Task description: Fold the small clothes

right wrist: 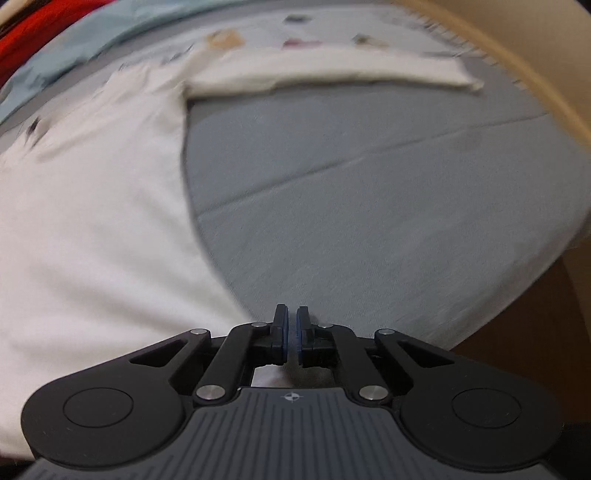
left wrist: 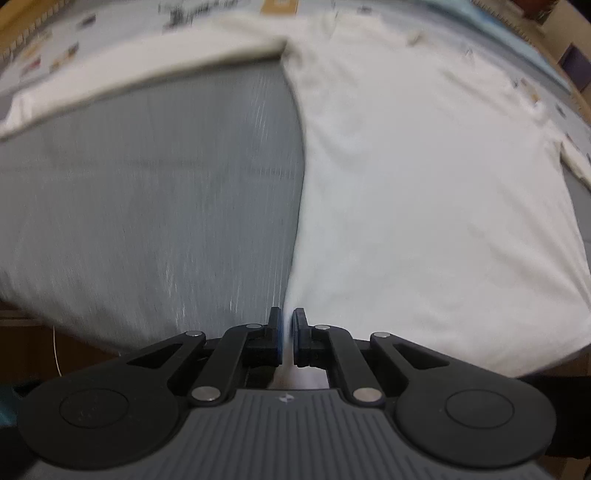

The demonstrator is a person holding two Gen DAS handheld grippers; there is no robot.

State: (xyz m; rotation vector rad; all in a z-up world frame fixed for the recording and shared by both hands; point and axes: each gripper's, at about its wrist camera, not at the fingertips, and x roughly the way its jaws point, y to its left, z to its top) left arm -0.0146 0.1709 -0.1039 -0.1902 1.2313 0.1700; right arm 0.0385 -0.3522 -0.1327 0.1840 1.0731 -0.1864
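Grey mattress (left wrist: 147, 206), one, bears one white long-sleeved shirt (left wrist: 424, 192) spread flat, two sleeves outstretched. Two grippers pinch its near hem: left gripper (left wrist: 288, 332) at one corner, right gripper (right wrist: 291, 332) at the other, jaws narrowed onto cloth.

My left view smears the shirt (left wrist: 424, 184) and its printed marks past reading; its hem runs under my gripper (left wrist: 288, 334). In my right view the sleeve (right wrist: 332, 72) blurs; a red cloth (right wrist: 33, 29) is cut off at the corner.
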